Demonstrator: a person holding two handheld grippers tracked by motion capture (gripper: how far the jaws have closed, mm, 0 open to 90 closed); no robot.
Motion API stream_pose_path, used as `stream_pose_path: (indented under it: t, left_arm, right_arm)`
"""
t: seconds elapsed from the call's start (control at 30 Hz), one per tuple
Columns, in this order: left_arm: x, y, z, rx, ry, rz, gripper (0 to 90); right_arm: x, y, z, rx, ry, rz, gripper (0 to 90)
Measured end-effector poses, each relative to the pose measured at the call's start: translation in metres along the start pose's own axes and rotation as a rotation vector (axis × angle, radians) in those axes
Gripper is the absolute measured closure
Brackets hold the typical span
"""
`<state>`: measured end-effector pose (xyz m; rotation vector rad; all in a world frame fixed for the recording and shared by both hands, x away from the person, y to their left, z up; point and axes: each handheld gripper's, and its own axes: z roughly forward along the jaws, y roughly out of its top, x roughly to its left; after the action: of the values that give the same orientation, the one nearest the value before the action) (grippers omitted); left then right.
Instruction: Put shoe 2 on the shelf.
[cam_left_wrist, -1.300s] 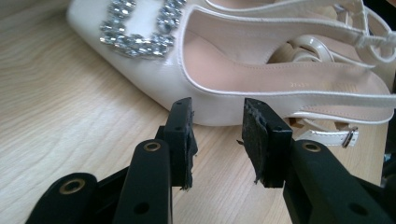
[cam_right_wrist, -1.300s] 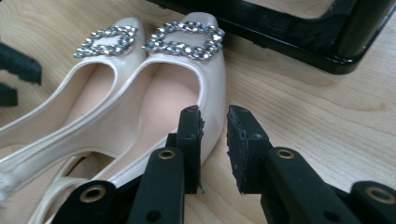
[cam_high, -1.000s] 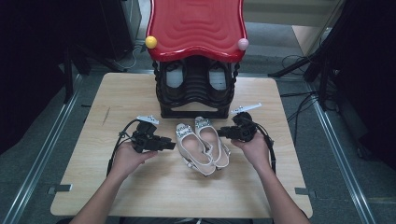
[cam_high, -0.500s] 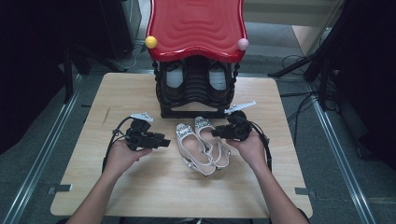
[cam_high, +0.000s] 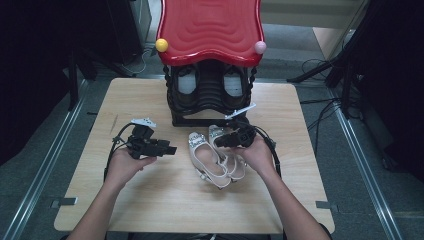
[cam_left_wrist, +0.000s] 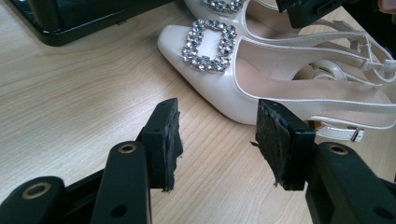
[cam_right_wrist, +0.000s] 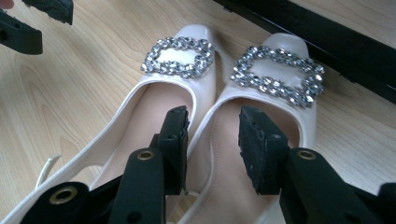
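A: Where are the shoes (cam_high: 216, 157) lying?

B: On the desk (cam_high: 300, 150), side by side and touching, toes pointing at the black rack (cam_high: 210, 97) with the red top (cam_high: 210, 30). Each toe is carrying a rhinestone buckle (cam_right_wrist: 178, 57). More shoes are sitting inside the rack.

A: Left gripper (cam_high: 167, 149)?

B: A hand is holding it above bare desk, just beside the left shoe (cam_left_wrist: 280, 88). In the left gripper view its jaws are standing spread with nothing between them; the shoe's toe is lying just beyond the pads (cam_left_wrist: 164, 135).

A: Right gripper (cam_high: 222, 141)?

B: It is hovering over the pair near the toes. In the right gripper view the jaws are apart and straddling the seam where the two shoes meet, one pad over each opening. Whether the pads are touching the shoes, I cannot tell.

A: Anything else?

B: A cable (cam_high: 112, 150) is looping from the left gripper across the desk.
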<state>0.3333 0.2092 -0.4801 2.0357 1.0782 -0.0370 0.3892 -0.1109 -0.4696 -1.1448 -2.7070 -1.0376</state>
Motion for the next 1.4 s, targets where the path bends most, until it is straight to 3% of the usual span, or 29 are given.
stream_pose_path:
  t: [0.37, 0.57, 0.93, 1.13, 1.4]
  left_arm:
    - [0.003, 0.000, -0.002, -0.003, 0.004, -0.009, 49.5]
    - [0.005, 0.002, -0.002, -0.007, 0.006, -0.010, 49.1]
    - [0.009, 0.011, 0.003, -0.001, -0.007, -0.006, 48.9]
    - [0.014, 0.012, 0.002, -0.019, -0.009, -0.008, 48.9]
    - [0.022, 0.011, -0.004, -0.029, 0.001, -0.021, 48.7]
  right_arm:
    - [0.015, 0.006, 0.012, 0.091, 0.006, -0.011, 62.5]
    - [0.023, 0.002, 0.021, 0.168, -0.030, -0.037, 62.7]
    - [0.025, -0.009, 0.017, 0.191, -0.020, 0.015, 65.1]
    - [0.031, -0.012, 0.019, 0.224, -0.075, 0.001, 67.4]
    - [0.033, -0.008, 0.025, 0.254, -0.097, 0.006, 71.7]
